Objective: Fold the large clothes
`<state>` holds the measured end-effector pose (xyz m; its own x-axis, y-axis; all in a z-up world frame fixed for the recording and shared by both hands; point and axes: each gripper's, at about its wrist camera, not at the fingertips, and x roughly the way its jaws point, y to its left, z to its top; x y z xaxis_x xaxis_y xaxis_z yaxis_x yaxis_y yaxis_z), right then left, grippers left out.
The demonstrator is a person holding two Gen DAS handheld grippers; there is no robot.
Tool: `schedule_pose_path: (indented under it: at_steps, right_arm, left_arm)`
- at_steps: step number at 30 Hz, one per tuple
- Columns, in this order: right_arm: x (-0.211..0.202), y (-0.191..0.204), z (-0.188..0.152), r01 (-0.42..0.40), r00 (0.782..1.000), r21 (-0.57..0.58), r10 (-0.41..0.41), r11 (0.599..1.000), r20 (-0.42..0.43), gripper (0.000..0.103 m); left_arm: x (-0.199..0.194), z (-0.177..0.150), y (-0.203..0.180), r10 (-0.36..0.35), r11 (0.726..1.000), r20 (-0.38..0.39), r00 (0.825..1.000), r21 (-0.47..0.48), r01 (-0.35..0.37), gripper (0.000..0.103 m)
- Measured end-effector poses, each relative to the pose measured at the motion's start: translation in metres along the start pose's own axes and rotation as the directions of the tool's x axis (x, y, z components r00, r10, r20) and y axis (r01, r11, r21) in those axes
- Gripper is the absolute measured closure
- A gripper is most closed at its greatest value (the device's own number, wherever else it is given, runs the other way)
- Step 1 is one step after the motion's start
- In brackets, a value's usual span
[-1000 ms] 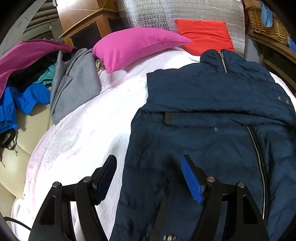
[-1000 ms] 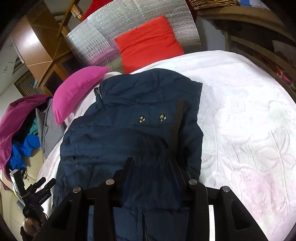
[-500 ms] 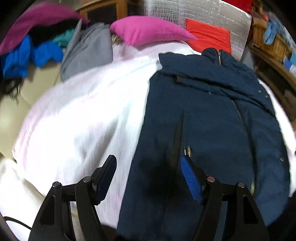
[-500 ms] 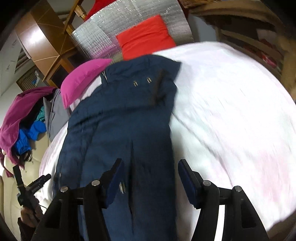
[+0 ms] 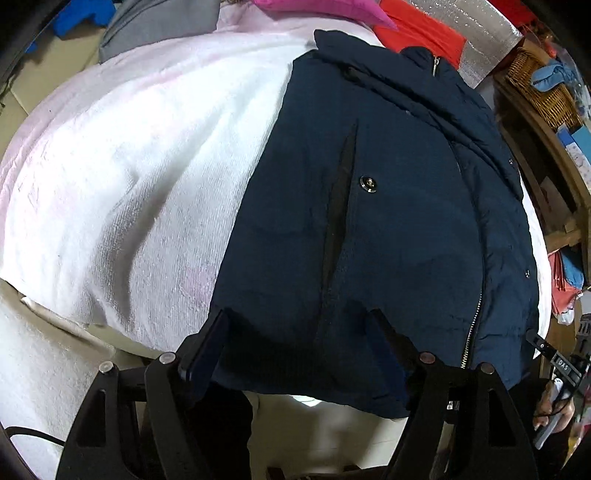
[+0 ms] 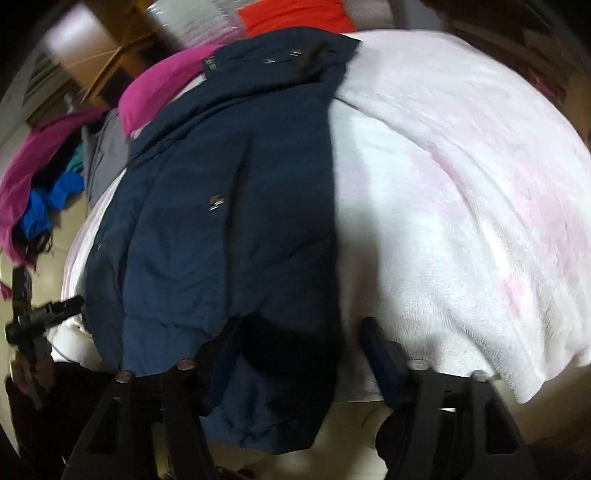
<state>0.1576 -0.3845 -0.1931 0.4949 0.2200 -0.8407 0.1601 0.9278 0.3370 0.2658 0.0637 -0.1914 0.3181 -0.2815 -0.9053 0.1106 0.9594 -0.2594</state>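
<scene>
A navy padded jacket [image 5: 388, 221] lies lengthwise on the white bed cover [image 5: 129, 166], collar at the far end, with its hem hanging over the near edge. My left gripper [image 5: 303, 332] hovers at the hem's left part, its jaws opening, with the hem between the fingers and not pinched. In the right wrist view the jacket [image 6: 240, 221] is blurred. My right gripper [image 6: 303, 339] straddles the hem's right corner, jaws closing but still wide apart, pads not on the cloth.
A pink pillow [image 6: 159, 85] and a red cushion [image 5: 421, 33] sit beyond the collar. A heap of clothes [image 6: 37, 184] and a grey garment [image 5: 159, 22] lie left. A wicker basket [image 5: 539, 85] stands on shelving to the right. Bare cover [image 6: 461, 184] stretches right of the jacket.
Both grippers have drawn back from mid-jacket to the near bed edge and tipped down over the hem. The right jaws, nearly closed on fabric a second ago, now stand apart.
</scene>
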Motion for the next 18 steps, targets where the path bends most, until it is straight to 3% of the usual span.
schedule_pose_path:
  at_steps: [1,3,6,9,10,13,15,17,18]
  right_arm:
    - [-0.002,0.004,-0.001,-0.003,1.0,-0.016,0.003,1.0,0.003,0.07]
    - [-0.01,0.015,-0.002,-0.038,0.999,-0.062,0.04,0.997,0.033,0.082]
    - [-0.015,0.019,0.002,-0.065,0.997,-0.071,0.069,0.995,0.044,0.081]
    - [0.0,0.011,0.004,-0.015,1.0,-0.035,0.014,0.999,-0.024,0.077]
    - [0.003,0.009,0.004,-0.018,0.999,-0.016,0.017,1.0,-0.039,0.071]
    - [0.009,0.009,0.005,-0.043,0.997,-0.02,0.041,0.999,-0.07,0.047]
    - [0.012,0.019,0.002,-0.016,0.998,-0.079,0.011,0.997,-0.062,0.045]
    - [0.014,0.029,0.003,0.006,0.999,-0.136,-0.013,0.991,-0.047,0.057]
    - [0.013,0.032,0.003,0.001,0.999,-0.154,-0.007,0.988,-0.037,0.071]
  left_arm:
    - [-0.001,0.0,0.0,-0.008,1.0,0.006,1.0,0.003,0.008,0.029]
    - [-0.006,-0.002,0.001,-0.054,0.999,0.017,0.998,0.004,0.054,0.043]
    - [-0.005,-0.003,0.006,-0.082,0.996,0.002,0.997,-0.023,0.082,0.045]
    - [0.001,-0.001,0.018,-0.047,0.995,-0.029,0.998,-0.084,0.045,0.038]
    - [0.004,0.0,0.023,-0.027,0.994,-0.033,0.999,-0.11,0.023,0.032]
    - [0.009,0.001,0.031,0.015,0.988,-0.057,0.998,-0.155,-0.024,0.03]
    - [0.011,0.001,0.034,0.011,0.985,-0.059,0.998,-0.17,-0.021,0.03]
    - [0.011,-0.002,0.031,-0.002,0.988,-0.061,0.998,-0.154,-0.007,0.03]
    - [0.014,-0.001,0.029,-0.016,0.989,-0.065,0.998,-0.146,0.006,0.03]
